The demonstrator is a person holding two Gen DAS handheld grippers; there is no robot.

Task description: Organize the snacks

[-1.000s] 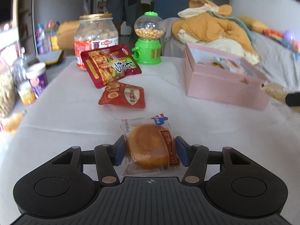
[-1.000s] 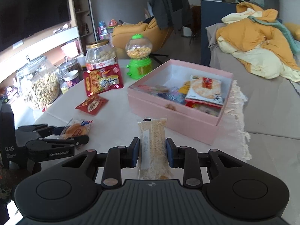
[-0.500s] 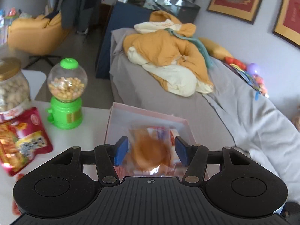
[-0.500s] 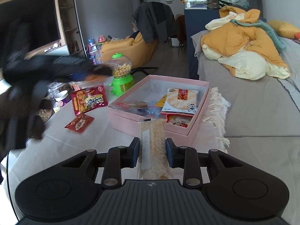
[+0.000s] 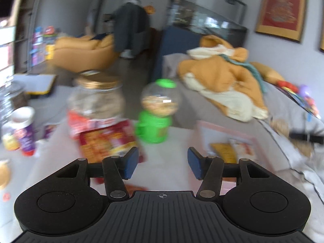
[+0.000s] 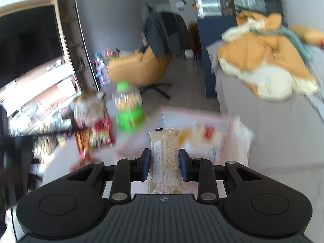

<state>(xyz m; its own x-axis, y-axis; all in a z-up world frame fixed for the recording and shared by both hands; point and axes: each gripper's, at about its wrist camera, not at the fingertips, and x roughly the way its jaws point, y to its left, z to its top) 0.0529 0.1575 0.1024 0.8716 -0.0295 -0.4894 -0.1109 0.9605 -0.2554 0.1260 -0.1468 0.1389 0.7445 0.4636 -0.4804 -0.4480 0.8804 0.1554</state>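
My left gripper (image 5: 163, 165) is open and empty above the white table, left of the pink box (image 5: 222, 133), which holds several snack packets. A red snack bag (image 5: 107, 141) leans on the peanut jar (image 5: 95, 99) just ahead of the left finger. My right gripper (image 6: 165, 166) is shut on a long clear-wrapped cereal bar (image 6: 165, 158), held above the near edge of the pink box (image 6: 202, 115). The red bag (image 6: 95, 135) lies to its left. Both views are blurred.
A green gumball dispenser (image 5: 156, 117) stands behind the table's middle; it also shows in the right wrist view (image 6: 129, 111). A purple cup (image 5: 23, 129) and jars stand at the far left. A grey sofa with orange clothing (image 5: 222, 81) lies to the right.
My left gripper has let go of the round cake packet over the pink box, opened, and swung back left. My right gripper has carried the cereal bar forward toward the box.
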